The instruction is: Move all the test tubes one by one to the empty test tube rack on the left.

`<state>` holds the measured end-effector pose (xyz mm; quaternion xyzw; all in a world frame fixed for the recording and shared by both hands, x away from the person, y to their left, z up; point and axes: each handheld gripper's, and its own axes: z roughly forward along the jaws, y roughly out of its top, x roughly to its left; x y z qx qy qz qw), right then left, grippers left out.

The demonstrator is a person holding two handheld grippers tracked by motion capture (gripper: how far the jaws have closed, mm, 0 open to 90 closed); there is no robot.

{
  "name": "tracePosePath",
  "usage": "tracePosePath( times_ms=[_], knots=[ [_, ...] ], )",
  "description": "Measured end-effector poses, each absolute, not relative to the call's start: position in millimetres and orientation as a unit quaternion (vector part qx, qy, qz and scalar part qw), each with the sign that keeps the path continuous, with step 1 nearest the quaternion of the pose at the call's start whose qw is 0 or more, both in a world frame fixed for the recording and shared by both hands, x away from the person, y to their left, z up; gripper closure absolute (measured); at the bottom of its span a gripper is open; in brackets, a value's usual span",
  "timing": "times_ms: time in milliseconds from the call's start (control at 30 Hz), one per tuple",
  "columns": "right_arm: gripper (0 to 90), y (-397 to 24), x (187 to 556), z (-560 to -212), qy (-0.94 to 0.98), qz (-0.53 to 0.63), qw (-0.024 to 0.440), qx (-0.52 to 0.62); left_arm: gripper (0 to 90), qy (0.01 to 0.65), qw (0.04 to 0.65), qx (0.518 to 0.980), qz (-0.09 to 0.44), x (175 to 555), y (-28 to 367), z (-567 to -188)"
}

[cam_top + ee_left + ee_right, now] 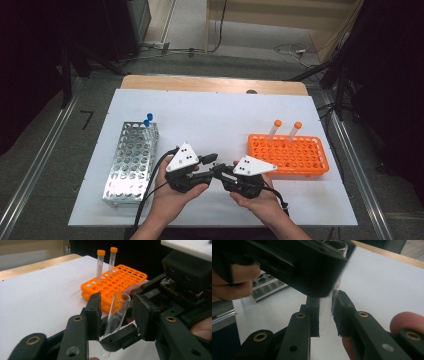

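Observation:
A clear tube without a cap (117, 315) stands nearly upright between both grippers at the table's front centre. My right gripper (327, 302) is shut on the tube's lower part (325, 315); in the high view it (222, 172) points left from the right hand. My left gripper (117, 301) brackets the tube's upper part just below the rim. Its right pad lies almost against the glass, while its left pad (94, 315) stands a small gap away. In the high view the left gripper (209, 167) points right and meets the other.
An orange rack (289, 154) at the right holds two orange-capped tubes (276, 127) at its back edge. A metal rack (131, 160) at the left carries blue-capped tubes (148, 120) at its far end. A white mat (200, 115) covers the table.

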<state>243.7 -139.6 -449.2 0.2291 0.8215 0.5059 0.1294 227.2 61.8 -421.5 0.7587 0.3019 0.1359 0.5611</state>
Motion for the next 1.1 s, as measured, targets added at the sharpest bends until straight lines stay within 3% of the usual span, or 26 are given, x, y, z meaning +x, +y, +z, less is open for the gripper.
tracePosePath(
  times_ms=[200,500,633,900,1000,1100],
  knots=[
    [73.9,-138,242,-448,0.823,0.508,0.123,0.224,71.8,0.298,0.554,0.764,0.140,227,59,-423],
    [72.0,-139,242,-449,0.819,0.515,0.115,0.224,75.7,0.299,0.554,0.761,0.155,226,62,-422],
    [61.2,-140,244,-449,0.816,0.521,0.103,0.227,75.7,0.301,0.558,0.757,0.155,227,65,-420],
    [17.1,-144,246,-447,0.821,0.517,0.102,0.222,75.8,0.309,0.563,0.749,0.163,228,75,-418],
    [6.7,-146,246,-446,0.821,0.517,0.097,0.220,75.7,0.312,0.563,0.747,0.167,229,79,-416],
    [3.2,-147,246,-445,0.818,0.518,0.109,0.222,75.8,0.317,0.564,0.743,0.171,230,84,-415]
  ],
)
